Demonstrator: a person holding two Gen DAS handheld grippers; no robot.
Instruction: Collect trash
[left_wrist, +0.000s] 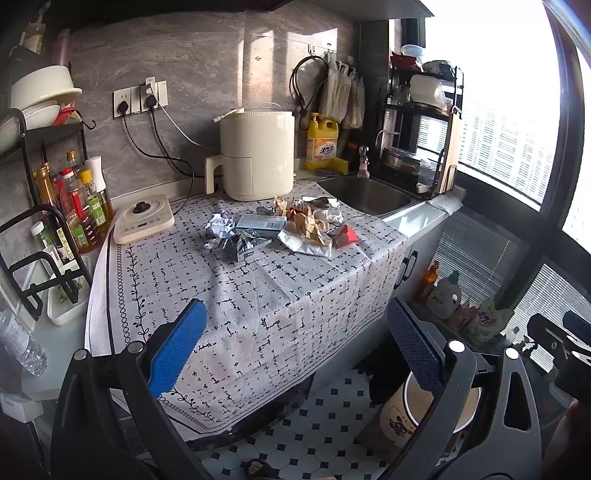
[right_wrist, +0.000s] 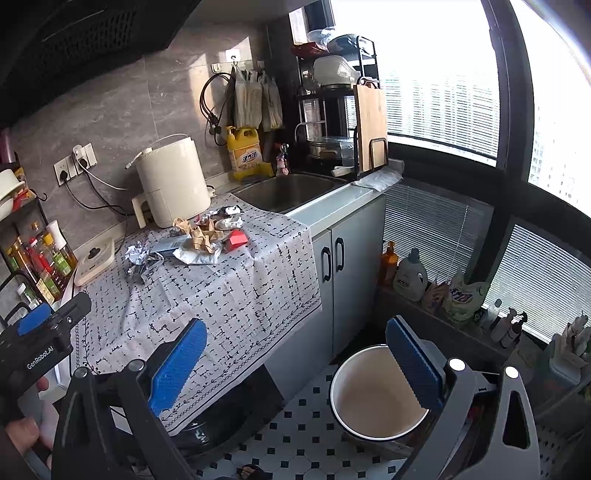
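1. Both grippers hang back from the counter, empty: the left gripper (left_wrist: 295, 354) and the right gripper (right_wrist: 299, 354) each have their blue pads spread wide, pinching nothing.
2. Trash to be collected lies in a loose heap on the patterned cloth (left_wrist: 266, 295), well ahead of both grippers: crumpled foil (left_wrist: 220, 226), a flat grey-blue packet (left_wrist: 261, 223), crumpled brown paper (left_wrist: 310, 225) on a white wrapper (left_wrist: 303, 245), and a small red carton (left_wrist: 347, 236) at the heap's right end.
3. Behind the heap stands a cream appliance (left_wrist: 256, 155), with the sink (left_wrist: 364, 194) to its right.
4. On the tiled floor beside the cabinet sits a white bucket (right_wrist: 373, 397), empty, probably the bin.
5. Judged step: the approach, nothing picked yet. The next move calls for reaching forward over the cloth, closing on one piece, likely the near foil or red carton, without dragging the cloth.
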